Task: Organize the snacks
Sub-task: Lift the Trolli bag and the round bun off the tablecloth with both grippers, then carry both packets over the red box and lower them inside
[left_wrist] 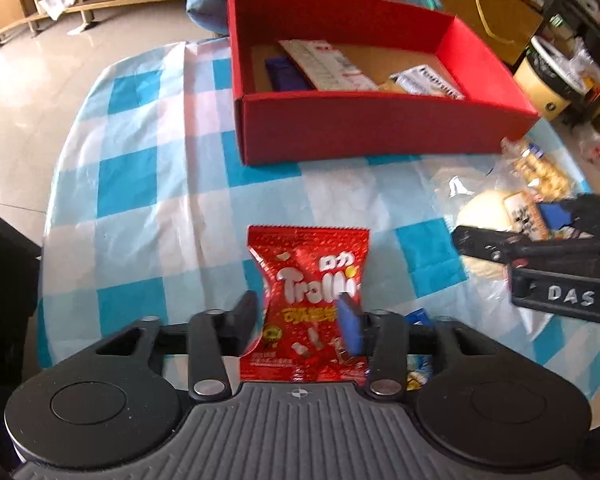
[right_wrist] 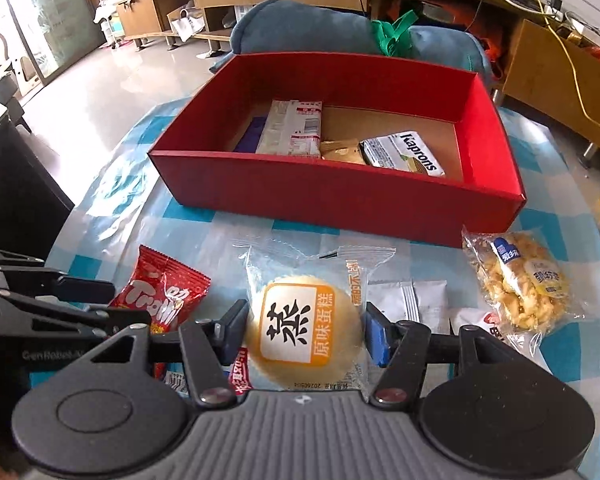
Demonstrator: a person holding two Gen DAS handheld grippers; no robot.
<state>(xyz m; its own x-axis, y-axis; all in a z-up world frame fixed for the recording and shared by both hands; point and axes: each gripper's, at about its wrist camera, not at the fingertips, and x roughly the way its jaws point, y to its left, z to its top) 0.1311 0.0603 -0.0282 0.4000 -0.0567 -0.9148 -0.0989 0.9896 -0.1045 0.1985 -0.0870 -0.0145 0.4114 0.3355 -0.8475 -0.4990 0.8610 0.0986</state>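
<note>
While upright lengthwise, Trolli bag (left_wrist: 310,304) sits in left gripper (left_wrist: 302,312)

Left claw (left_wrist: 302,314) clamped on red Trolli packet (left_wrist: 312,280)

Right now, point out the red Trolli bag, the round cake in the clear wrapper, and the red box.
Trolli bag (left_wrist: 314,280), left wrist view, on the white logo across its front.
Round cake (right_wrist: 302,334), right wrist view, on its orange-and-white label.
Red box (right_wrist: 340,196), right wrist view, on its near outer wall.
</note>
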